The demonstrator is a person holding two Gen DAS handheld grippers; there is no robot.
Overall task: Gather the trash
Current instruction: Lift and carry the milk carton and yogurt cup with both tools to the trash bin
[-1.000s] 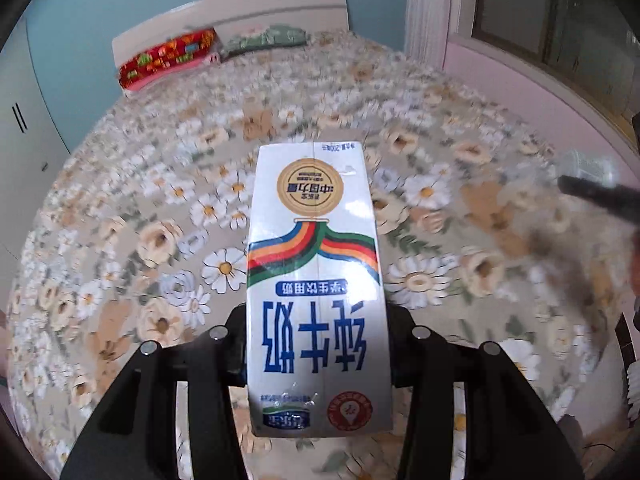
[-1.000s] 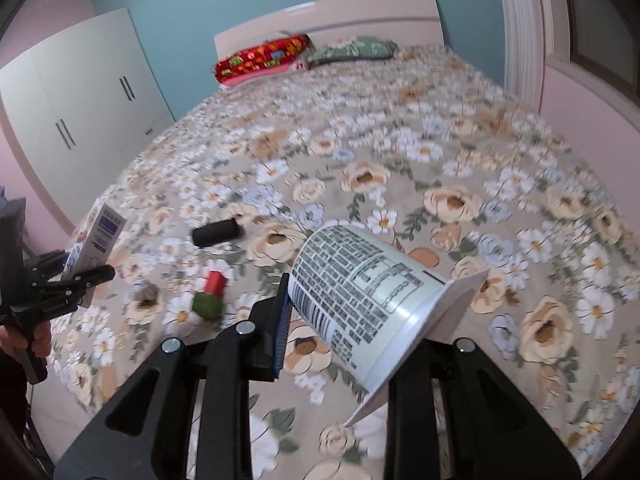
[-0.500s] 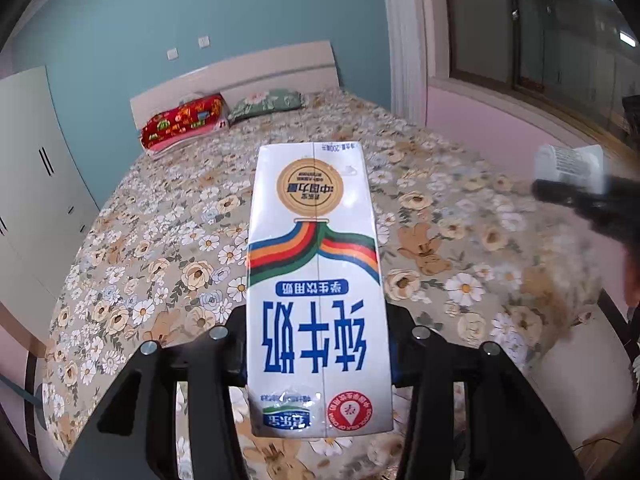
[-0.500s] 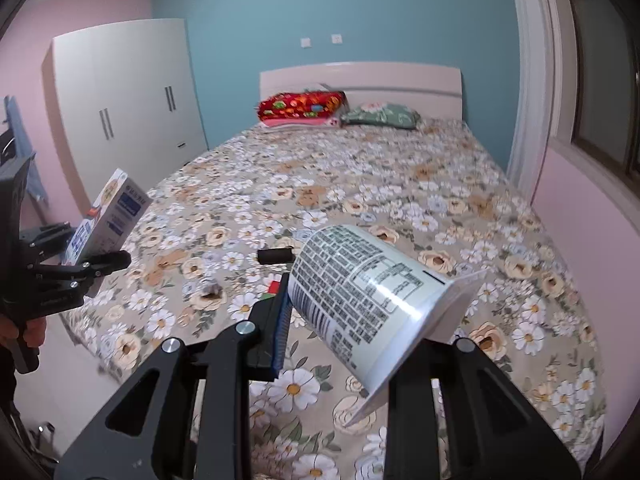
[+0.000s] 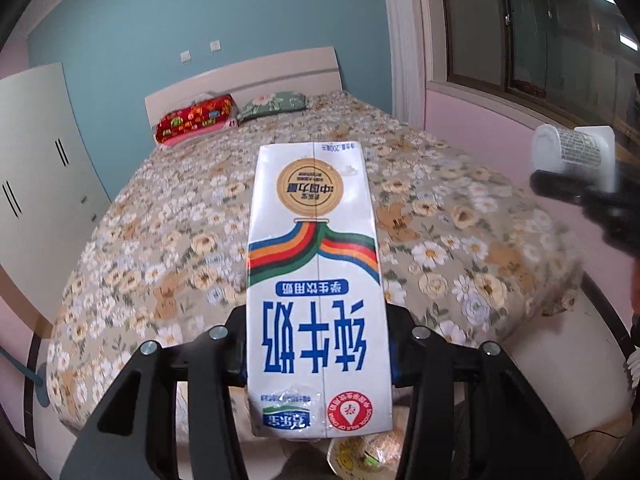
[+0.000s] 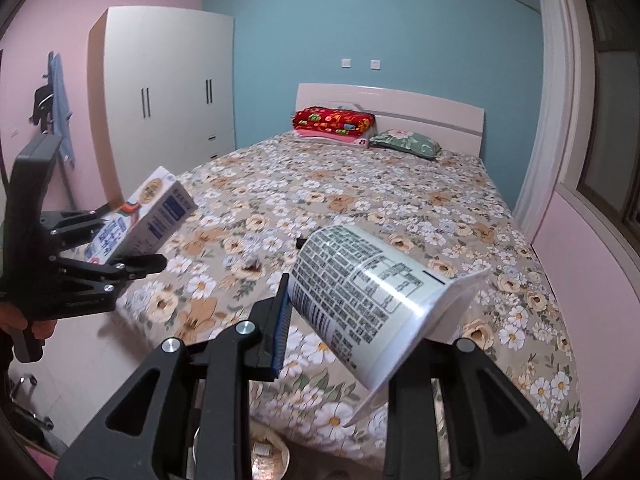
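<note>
A white milk carton (image 5: 316,280) with blue print and a rainbow stripe sits clamped between the fingers of my left gripper (image 5: 320,344). In the right wrist view the same carton (image 6: 148,212) shows at the left in the left gripper (image 6: 134,236), held by a hand (image 6: 16,320). My right gripper (image 6: 360,328) is shut on a white paper cup (image 6: 368,296) with black print, tilted on its side. That cup (image 5: 572,156) also appears at the right edge of the left wrist view. A crumpled scrap (image 6: 252,266) and a small dark object (image 6: 299,243) lie on the bed.
The floral bed (image 6: 380,200) fills the middle, with a red pillow (image 6: 332,120) and a green pillow (image 6: 404,144) at the headboard. A white wardrobe (image 6: 168,88) stands left. A round bin with wrappers (image 5: 364,452) sits on the floor below the grippers.
Both grippers have drawn back and risen from the bed with their loads. The bed now looks farther off and its foot end, the floor and the bin have come into view.
</note>
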